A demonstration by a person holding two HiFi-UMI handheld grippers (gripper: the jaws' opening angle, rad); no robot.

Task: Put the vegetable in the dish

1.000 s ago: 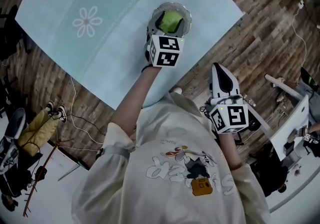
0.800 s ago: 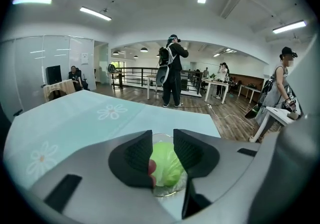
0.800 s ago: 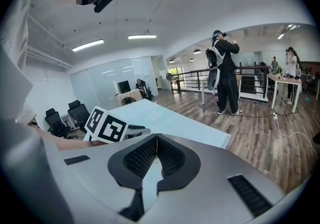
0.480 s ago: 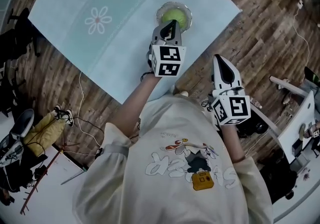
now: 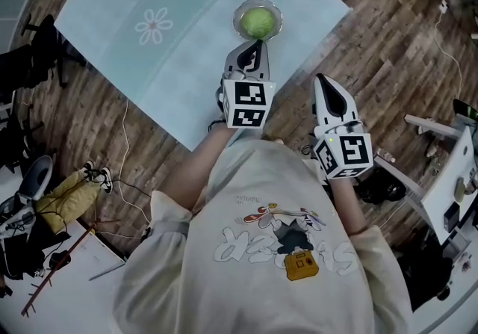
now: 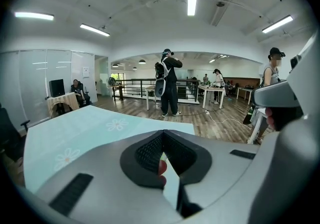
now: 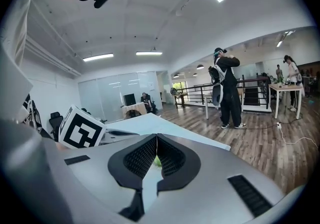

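Finding: the vegetable (image 5: pixel 258 22), a round green head, sits inside the dish (image 5: pixel 277 29). The dish is a small clear bowl standing on the pale flowered tabletop (image 5: pixel 149 63), near its edge on the person's side. Nothing else lies beside it.

The left claw (image 5: pixel 255 47) stands just short of the dish on the person's side, pointing at it but apart from it. Its own view shows the jaws brought fully together with nothing between them. The right claw (image 5: pixel 323 82) is held off the tabletop over the wooden floor (image 5: pixel 388 41), near the person's body. Its jaws are likewise pressed together and empty.

Assessment: the placing step appears done, since the vegetable rests in the dish and neither claw carries anything. What remains, in my judgement, is only to draw the left claw clear. That calls for a straight pull away from the rim, because the dish looks light and a knock could slide it.
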